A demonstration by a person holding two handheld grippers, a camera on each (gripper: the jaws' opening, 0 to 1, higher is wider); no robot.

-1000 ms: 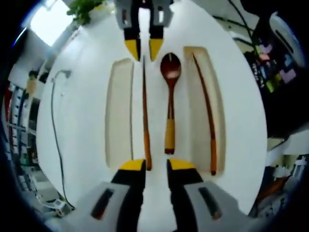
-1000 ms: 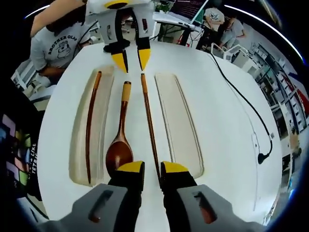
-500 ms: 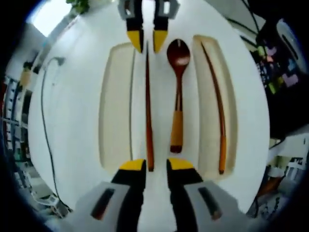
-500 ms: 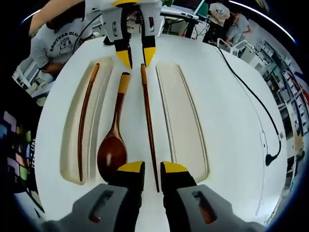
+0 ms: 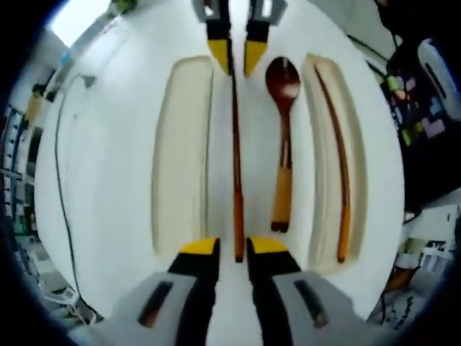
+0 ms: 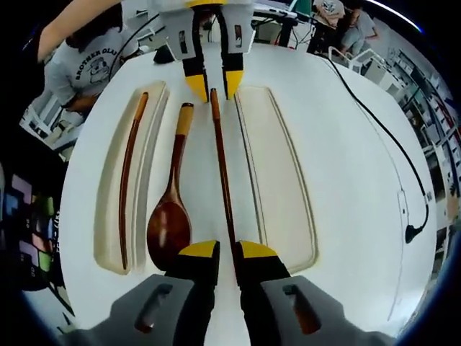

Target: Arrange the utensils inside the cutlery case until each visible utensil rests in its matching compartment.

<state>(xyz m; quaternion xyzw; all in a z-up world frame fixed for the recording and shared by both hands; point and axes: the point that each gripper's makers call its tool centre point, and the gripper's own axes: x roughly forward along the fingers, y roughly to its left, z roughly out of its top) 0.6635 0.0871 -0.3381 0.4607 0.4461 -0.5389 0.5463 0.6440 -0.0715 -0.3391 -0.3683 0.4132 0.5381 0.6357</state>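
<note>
- Straddling loose chopstick (image 5: 236,180) ends: left tongs (image 5: 233,249), right tongs (image 6: 219,251), both open.
- One chopstick (image 5: 338,166) sat in its tray; spoon (image 5: 282,144) remained on counter (image 5: 108,180).

The spoon (image 6: 173,216) looks like dark lacquered wood, its bowl glossy, its handle end a paler matt amber. Both chopsticks (image 6: 223,184) (image 6: 128,180) show the same smooth reddish-brown finish with lighter tips. The two trays (image 5: 181,155) (image 5: 328,151) look matt cream, perhaps plastic. The table (image 6: 346,187) is smooth, matt white
</note>
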